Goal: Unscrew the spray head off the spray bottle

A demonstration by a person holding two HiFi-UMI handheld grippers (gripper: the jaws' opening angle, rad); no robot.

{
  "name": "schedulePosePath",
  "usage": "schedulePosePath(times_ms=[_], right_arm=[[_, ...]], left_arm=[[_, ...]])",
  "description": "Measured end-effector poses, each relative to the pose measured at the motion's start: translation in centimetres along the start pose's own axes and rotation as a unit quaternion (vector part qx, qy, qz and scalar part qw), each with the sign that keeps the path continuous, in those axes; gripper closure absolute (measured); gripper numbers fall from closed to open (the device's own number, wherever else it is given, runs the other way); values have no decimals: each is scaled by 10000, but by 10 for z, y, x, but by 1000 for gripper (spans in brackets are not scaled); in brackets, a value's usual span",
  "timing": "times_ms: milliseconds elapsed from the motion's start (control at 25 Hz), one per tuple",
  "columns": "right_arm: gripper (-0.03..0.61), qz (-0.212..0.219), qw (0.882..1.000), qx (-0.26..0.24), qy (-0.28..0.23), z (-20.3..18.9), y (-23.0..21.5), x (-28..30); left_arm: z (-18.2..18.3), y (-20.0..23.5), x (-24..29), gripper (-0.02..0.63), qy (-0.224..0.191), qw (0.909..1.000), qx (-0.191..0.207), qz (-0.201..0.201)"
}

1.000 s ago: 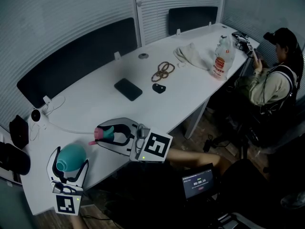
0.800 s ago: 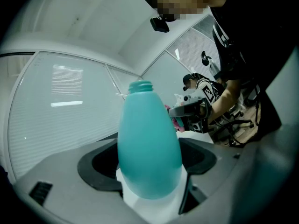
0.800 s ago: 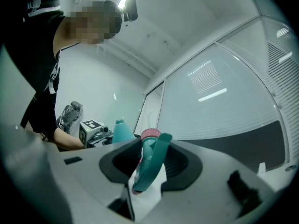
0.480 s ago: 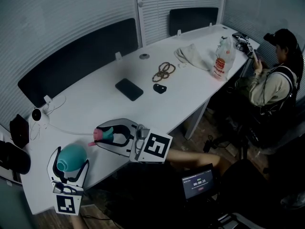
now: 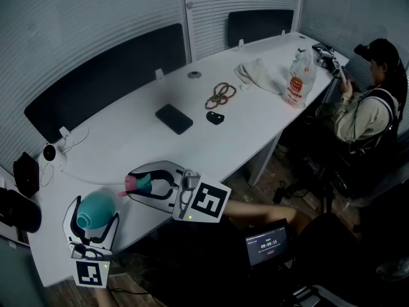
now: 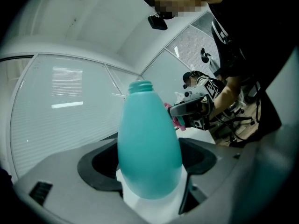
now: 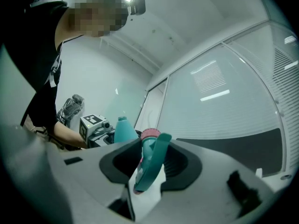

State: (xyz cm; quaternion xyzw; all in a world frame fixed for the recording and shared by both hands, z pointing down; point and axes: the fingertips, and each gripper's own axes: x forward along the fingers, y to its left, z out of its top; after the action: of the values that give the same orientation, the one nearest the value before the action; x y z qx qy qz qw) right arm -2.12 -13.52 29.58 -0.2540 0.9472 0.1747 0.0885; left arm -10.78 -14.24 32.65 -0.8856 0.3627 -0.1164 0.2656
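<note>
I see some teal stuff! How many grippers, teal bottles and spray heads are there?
Grippers: 2, left gripper and right gripper
Teal bottle: 1
Spray head: 1
Total: 4

The bottle's (image 6: 148, 139) base is hidden behind the left gripper's (image 6: 149, 166) body, where its jaws clamp it. The spray head's (image 7: 155, 155) lower end disappears between the right gripper's (image 7: 152, 166) jaws. On the surface (image 5: 246, 128), a small dark thing (image 5: 214, 118) is too small to tell. Dark bags (image 5: 16, 200) are cut off at the left edge. The print on the screen (image 5: 265, 243) is unreadable.
</note>
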Motion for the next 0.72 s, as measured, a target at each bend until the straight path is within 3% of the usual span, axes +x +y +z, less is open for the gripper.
schedulePosePath(times_ms=[720], right_arm=[[452,46,9997,-216,-87,8,7,0]], left_arm=[[4,4,-3,222,-65,10000,1,16]])
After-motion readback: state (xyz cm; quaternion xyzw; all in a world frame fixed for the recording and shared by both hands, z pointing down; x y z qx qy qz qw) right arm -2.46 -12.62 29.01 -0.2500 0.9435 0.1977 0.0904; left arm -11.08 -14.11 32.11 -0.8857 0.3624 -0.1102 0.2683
